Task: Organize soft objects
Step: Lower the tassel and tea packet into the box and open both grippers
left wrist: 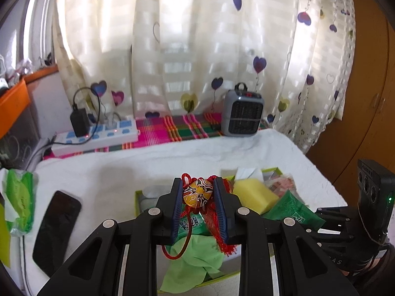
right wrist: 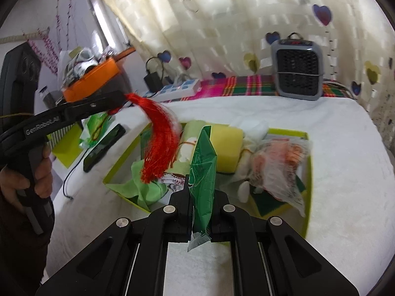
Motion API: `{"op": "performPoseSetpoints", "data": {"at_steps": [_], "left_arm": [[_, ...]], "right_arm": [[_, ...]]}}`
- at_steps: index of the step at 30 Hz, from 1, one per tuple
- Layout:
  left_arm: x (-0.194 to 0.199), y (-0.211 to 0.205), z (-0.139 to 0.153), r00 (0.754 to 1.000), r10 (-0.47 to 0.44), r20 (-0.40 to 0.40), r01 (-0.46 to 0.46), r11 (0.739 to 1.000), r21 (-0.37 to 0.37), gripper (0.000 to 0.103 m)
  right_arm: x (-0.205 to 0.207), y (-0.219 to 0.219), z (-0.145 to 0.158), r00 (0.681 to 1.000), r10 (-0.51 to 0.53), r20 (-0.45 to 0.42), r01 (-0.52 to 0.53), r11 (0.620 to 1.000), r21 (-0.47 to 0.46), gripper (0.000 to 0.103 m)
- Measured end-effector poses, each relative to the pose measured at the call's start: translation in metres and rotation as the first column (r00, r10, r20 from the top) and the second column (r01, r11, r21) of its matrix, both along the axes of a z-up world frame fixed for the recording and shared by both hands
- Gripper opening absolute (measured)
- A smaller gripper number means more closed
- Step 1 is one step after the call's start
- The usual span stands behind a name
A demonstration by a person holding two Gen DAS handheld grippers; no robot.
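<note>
- L claw [left wrist: 198, 193]: my jaws pinch painted-mask ornament [left wrist: 197, 193], lifted above green tray [right wrist: 307, 172]; its red tassel [right wrist: 160, 145] hangs down over tray's L end.
- Tray sits on white towel [right wrist: 345, 172], holding lime cloth [right wrist: 143, 187], yellow sponge [right wrist: 228, 148], clear bag w/ orange bits [right wrist: 279, 165].
- R claw [right wrist: 201, 197]: jaws narrow, clamped on green tissue pack [right wrist: 203, 167], upright at tray's near edge.
- Grey heater [right wrist: 297, 71] far back R.
</note>
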State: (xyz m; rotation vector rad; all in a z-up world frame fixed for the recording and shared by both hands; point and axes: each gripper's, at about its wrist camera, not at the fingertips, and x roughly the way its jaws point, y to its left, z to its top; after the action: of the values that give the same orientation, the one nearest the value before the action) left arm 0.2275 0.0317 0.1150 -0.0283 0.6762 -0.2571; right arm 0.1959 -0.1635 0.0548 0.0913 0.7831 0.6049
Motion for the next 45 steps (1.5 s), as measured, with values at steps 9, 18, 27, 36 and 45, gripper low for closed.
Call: {"op": "performPoseSetpoints", "data": {"at_steps": [9,18,27,36,45], "left_arm": [[0.012,-0.002,-0.031,0.997,0.006,-0.079,-0.003,1.000,0.029,0.024],[0.014,-0.003,-0.046,0.993,0.008,-0.121,-0.004,0.999,0.035,0.025],[0.012,-0.004,-0.050,0.992,0.007,-0.130,-0.003,1.000,0.031,0.026],[0.008,-0.005,-0.049,0.993,0.007,-0.122,-0.003,0.999,0.039,0.031],[0.001,-0.003,-0.046,0.994,0.017,-0.112,-0.012,0.999,0.050,0.043]], "right_arm": [[0.016,0.000,-0.013,0.999,0.045,-0.015,-0.045,0.999,0.006,0.008],[0.014,-0.003,-0.014,1.000,0.002,0.016,-0.002,1.000,-0.025,0.026],[0.009,-0.014,-0.009,0.997,-0.048,0.056,0.053,0.995,-0.081,0.046],[0.002,-0.019,-0.005,0.994,-0.078,0.074,0.082,0.995,-0.057,0.046],[-0.004,-0.019,-0.002,0.992,-0.097,0.078,0.100,0.995,-0.028,0.046]]}}
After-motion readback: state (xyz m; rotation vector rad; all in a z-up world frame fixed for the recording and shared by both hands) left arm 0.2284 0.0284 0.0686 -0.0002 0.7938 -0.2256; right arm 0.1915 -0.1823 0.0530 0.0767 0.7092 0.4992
